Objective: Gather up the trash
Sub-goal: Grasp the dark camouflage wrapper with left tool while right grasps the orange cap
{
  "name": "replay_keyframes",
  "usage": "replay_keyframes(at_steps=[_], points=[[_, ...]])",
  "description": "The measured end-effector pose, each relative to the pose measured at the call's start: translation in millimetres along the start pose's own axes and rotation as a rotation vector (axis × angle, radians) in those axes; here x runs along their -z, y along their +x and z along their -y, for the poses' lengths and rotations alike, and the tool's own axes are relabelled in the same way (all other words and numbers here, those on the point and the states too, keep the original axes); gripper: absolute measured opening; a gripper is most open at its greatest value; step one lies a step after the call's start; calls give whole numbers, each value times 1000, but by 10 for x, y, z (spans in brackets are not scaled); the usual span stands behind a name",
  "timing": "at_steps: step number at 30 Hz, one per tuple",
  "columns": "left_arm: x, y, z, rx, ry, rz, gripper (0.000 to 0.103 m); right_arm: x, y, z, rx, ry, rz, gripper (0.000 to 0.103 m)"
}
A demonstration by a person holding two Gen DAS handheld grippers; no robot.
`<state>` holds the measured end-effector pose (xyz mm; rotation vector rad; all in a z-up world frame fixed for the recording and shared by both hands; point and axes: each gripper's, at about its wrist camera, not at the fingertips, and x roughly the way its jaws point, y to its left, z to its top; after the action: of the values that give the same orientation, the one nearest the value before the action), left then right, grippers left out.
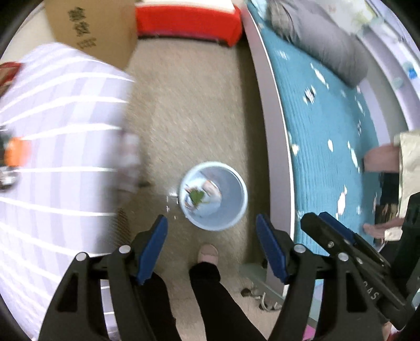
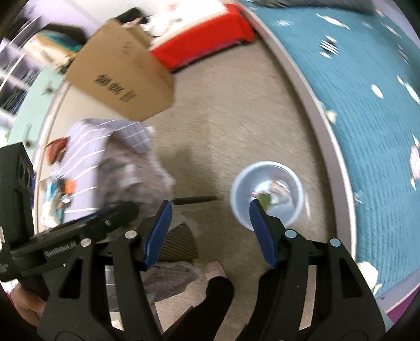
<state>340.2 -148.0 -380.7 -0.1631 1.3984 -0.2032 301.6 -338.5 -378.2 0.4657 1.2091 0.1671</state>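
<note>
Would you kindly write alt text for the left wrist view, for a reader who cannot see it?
Looking down, the open left gripper hangs empty above a pale round bin of trash on beige carpet. A teal bedspread lies right, striped fabric left, and a cardboard box at top.

Down on the floor, a bin with trash inside, just left of the bed. Behind it, well apart, a cardboard box and a low chest. Left of the bin, a draped cloth.
</note>
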Motion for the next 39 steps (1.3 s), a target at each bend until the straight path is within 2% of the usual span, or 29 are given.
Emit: replay_keyframes(at_steps=[6, 9, 12, 16, 20, 22, 25, 27, 28, 29, 30, 35, 39], points=[[49, -646, -939, -107, -107, 109, 69, 55, 84, -926, -57, -136, 22, 61], [43, -761, -1361, -136, -163, 116, 69, 76, 188, -1279, -68, -185, 27, 61], [-31, -787, -1689, -126, -193, 109, 68, 56, 330, -1581, -68, -213, 29, 61], [-154, -790, -1840, -142, -176, 119, 68, 66, 482, -1847, -69, -229, 26, 61], [-303, -653, -1921, -132, -173, 71, 57, 53, 656, -2035, -63, -230, 14, 61], [-353, -585, -1966, -138, -169, 52, 56, 49, 703, -2075, -59, -229, 8, 61], [-399, -525, -2000, -135, -152, 38, 46, 34, 784, -2134, -52, -228, 4, 61], [-424, -496, -2009, -140, -131, 32, 31, 27, 812, -2164, -52, -229, 2, 61], [-417, -491, -2023, -129, -130, 28, 29, 20, 830, -2190, -52, -231, 1, 61], [-414, -494, -2043, -109, -135, 27, 20, 17, 840, -2212, -54, -232, -1, 61], [-412, -517, -2052, -94, -131, 35, 17, 11, 855, -2242, -58, -234, -3, 61], [-348, -727, -2148, -62, -123, 85, 12, -28, 985, -2450, -76, -268, -18, 61], [-310, -879, -2219, -63, -131, 116, 11, -35, 1119, -2637, -78, -323, -39, 61]])
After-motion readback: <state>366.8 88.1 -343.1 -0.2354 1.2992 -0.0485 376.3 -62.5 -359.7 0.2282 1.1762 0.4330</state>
